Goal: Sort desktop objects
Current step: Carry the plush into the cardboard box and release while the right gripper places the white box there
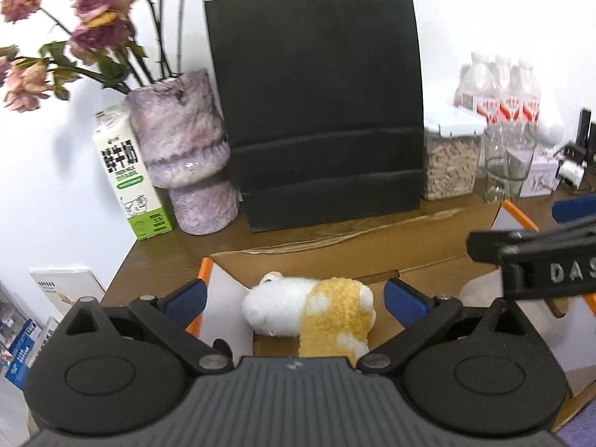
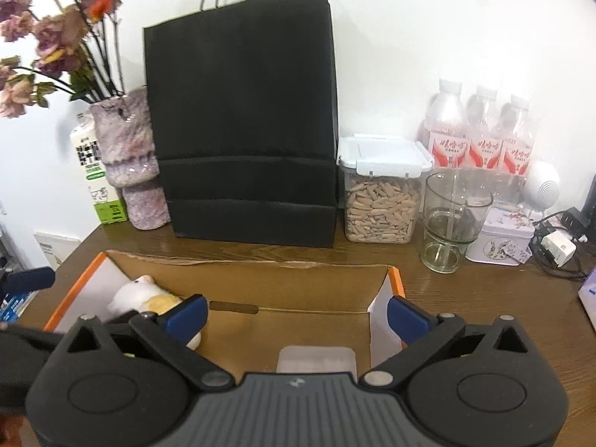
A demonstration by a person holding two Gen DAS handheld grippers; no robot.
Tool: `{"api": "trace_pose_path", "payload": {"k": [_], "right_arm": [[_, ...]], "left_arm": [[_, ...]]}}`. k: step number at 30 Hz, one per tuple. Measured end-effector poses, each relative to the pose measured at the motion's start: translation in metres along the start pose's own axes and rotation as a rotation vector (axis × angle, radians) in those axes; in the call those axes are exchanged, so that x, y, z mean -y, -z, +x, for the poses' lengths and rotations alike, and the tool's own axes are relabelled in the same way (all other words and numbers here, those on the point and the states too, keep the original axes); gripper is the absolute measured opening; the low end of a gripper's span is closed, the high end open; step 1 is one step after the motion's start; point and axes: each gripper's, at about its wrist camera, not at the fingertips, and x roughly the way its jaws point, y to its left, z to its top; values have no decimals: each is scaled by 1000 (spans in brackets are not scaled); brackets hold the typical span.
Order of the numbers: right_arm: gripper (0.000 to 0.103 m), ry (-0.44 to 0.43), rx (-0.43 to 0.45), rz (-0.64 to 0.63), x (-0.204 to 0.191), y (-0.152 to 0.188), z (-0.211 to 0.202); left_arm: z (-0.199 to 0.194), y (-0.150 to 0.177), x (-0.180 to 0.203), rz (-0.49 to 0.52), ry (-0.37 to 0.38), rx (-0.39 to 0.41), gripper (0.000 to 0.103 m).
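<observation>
From the left wrist view, the left gripper [image 1: 294,300] stands with its 2 blue fingers [image 1: 188,298] spread wide and nothing pressed between them. The plush toy [image 1: 311,309], white and yellow, lies on its side inside the cardboard box [image 1: 428,257], against the box's left white wall, in line with the gap but untouched by either finger. The right gripper's dark finger crosses the upper right of this view, above the box. The step in hand looks like a release into the box, so the sound course is to lift the left gripper straight up and clear, without brushing the toy or the box wall.

From the right wrist view, the right gripper [image 2: 296,314] also has its fingers [image 2: 408,316] fully apart and empty. A pale translucent case [image 2: 316,359] lies on the box floor just below the gap, and a thin brown stick [image 2: 232,307] rests further back. The toy sits in the far left corner. Behind the box on the bench [image 2: 484,298] stand a black paper bag [image 2: 242,111], a seed container [image 2: 380,201] and a glass [image 2: 452,219]; the right gripper should retreat upward, since swinging forward risks the glass.
</observation>
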Motion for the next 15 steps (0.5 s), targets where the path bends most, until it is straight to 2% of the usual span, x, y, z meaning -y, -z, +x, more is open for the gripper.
{"api": "trace_pose_path", "payload": {"k": [9, 15], "right_arm": [[103, -35, 72, -53, -8, 17, -67], [103, -50, 148, -69, -13, 39, -115]], "left_arm": [[-51, 16, -24, -81, 45, 76, 103], [-87, 37, -36, -86, 81, 113, 103]]}}
